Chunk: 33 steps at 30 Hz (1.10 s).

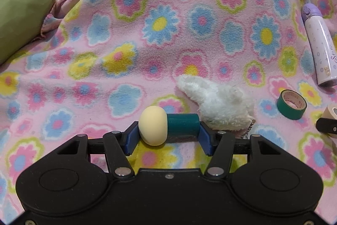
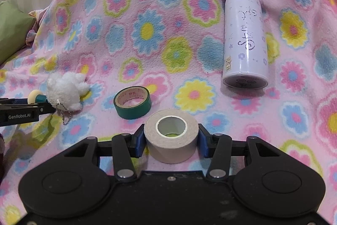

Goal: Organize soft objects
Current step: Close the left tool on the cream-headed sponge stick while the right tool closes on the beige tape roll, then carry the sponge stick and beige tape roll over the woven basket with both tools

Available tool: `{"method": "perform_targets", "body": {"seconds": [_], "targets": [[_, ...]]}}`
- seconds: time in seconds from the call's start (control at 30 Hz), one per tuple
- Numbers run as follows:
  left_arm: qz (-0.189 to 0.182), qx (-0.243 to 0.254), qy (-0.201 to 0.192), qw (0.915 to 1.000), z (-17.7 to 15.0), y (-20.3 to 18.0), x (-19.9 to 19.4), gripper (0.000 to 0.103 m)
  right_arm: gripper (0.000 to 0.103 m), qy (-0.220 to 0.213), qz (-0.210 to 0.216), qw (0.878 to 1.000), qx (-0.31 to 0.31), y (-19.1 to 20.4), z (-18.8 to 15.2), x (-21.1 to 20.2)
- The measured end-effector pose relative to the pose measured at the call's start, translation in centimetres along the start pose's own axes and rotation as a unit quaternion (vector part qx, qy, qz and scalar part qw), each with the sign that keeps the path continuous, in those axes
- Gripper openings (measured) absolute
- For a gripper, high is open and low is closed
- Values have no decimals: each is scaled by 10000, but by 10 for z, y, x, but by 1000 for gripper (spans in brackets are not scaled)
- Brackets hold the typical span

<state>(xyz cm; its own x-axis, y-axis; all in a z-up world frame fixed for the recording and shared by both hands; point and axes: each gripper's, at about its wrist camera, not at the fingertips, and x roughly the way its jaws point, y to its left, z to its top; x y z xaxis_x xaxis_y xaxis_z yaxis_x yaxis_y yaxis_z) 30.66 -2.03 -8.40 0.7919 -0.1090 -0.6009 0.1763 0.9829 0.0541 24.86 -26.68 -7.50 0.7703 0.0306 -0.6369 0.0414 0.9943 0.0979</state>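
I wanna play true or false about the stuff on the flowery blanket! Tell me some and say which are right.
1. The left gripper holds a toy mushroom with a cream cap. True.
2. The right gripper holds the green tape roll. False: it holds the beige tape roll; the green one lies free on the blanket.
3. The purple bottle stands upright. False: it lies on its side.
4. The white plush toy has a bead chain. True.
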Motion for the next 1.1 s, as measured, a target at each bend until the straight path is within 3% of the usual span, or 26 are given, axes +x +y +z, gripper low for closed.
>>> {"method": "perform_targets", "body": {"seconds": [0.13, 0.23, 0.57, 0.77, 1.1], "targets": [[122, -38, 55, 9999, -2, 0, -8, 55, 48, -5, 17, 10000, 53, -1, 0, -1], [14, -275, 195, 9994, -3, 5, -22, 55, 48, -3, 11, 10000, 47, -1, 0, -1], [-106, -338, 341, 9988, 7, 13, -98, 55, 48, 0, -73, 10000, -3, 1, -1, -1], [-240, -478, 555, 9970, -14, 4, -135, 55, 48, 16, -120, 9999, -70, 3, 0, -1], [-385, -247, 831, 9955, -51, -26, -170, 55, 48, 211, -323, 9980, -494, 12, -4, -8]]}}
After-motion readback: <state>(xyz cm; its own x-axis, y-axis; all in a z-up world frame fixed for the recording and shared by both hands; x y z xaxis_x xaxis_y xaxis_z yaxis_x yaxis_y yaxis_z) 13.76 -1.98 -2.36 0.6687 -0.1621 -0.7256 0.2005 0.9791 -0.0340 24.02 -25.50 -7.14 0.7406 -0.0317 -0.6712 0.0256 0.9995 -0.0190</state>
